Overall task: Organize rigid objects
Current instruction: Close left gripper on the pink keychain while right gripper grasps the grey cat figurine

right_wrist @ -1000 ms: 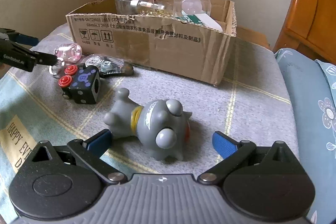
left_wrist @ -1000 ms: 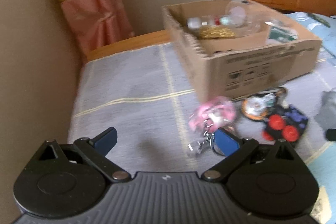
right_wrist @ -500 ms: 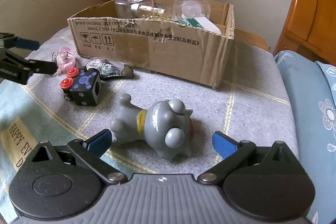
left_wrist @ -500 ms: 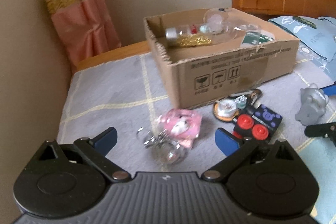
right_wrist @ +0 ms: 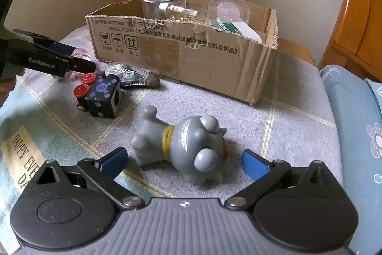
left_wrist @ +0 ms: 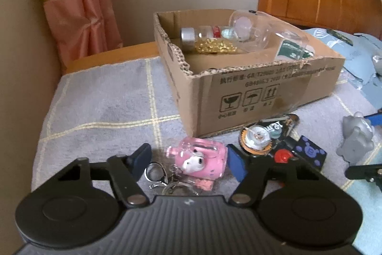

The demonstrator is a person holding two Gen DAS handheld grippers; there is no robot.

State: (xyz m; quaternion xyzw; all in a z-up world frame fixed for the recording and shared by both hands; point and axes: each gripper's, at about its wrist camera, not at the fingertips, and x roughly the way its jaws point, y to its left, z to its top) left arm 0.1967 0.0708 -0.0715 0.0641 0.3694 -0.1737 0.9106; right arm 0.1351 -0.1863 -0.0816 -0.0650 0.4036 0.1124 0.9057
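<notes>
Left gripper (left_wrist: 188,160) stands with its jaws apart, the pink keychain charm (left_wrist: 200,160) lying between the two blue pads on the grey checked cloth (left_wrist: 102,106). The right pad sits just beside the charm's side, possibly touching it; the left pad is clear of it, with the metal key rings (left_wrist: 156,172) lying in that gap. The jaws seem placed this way so that closing would catch the charm's hard body, not the loose rings. Beyond it, the cardboard box (left_wrist: 262,97) stands open-topped and near, holding a clear bottle (left_wrist: 253,30), a small jar and gold pieces, so it reads as the collecting place. A tape measure (left_wrist: 259,136) and a black cube toy (left_wrist: 308,152) lie close to the box's front wall, right of the charm.

From the right wrist view, the right gripper (right_wrist: 185,160) is also spread wide, low over the cloth, with the grey figurine (right_wrist: 188,147) lying on its side between the pads. Neither pad touches it; both stand off from it, the right one a little farther. The figurine's head points toward the camera and its feet toward the box (right_wrist: 191,56), so the jaws would close across its body. At left, the left gripper (right_wrist: 69,59) reaches over the charm, which is mostly hidden behind its finger. Both toys rest on the cloth, outside the box, not yet lifted.
</notes>
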